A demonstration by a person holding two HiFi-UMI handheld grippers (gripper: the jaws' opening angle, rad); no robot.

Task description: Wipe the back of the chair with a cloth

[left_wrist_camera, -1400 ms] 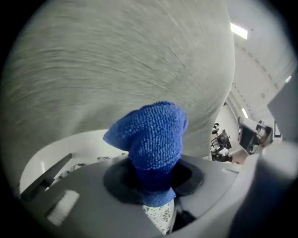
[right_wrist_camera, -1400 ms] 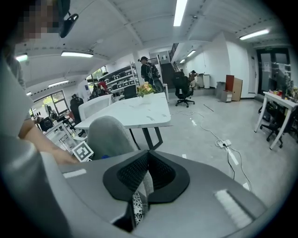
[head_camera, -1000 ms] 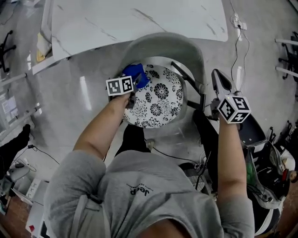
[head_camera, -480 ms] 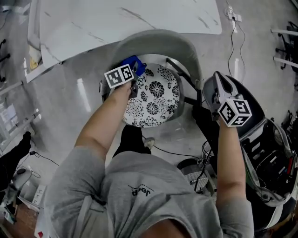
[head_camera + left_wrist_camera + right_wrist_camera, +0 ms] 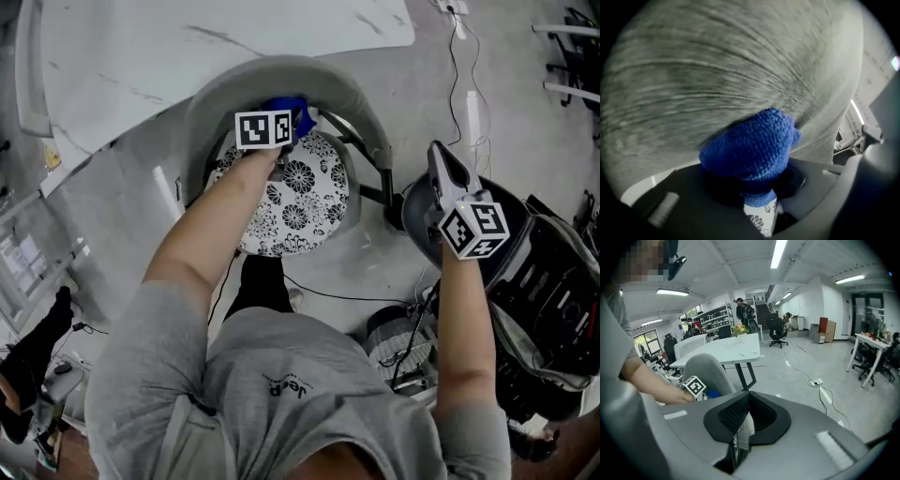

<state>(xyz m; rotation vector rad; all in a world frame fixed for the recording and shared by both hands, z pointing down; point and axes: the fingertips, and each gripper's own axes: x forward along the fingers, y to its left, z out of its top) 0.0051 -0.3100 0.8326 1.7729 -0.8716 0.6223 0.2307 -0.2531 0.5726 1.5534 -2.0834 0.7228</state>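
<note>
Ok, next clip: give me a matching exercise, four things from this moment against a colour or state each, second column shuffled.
Things:
1. cloth
2. chair back
3. seat cushion
4. right hand-held gripper

Colour or state:
A. black-and-white flower pattern
B. jaws together, held off to the side of the chair
C. grey and curved
D. blue, clamped in the left hand-held gripper

Pairs: 1-D, 2-C, 3-A, 4-B
</note>
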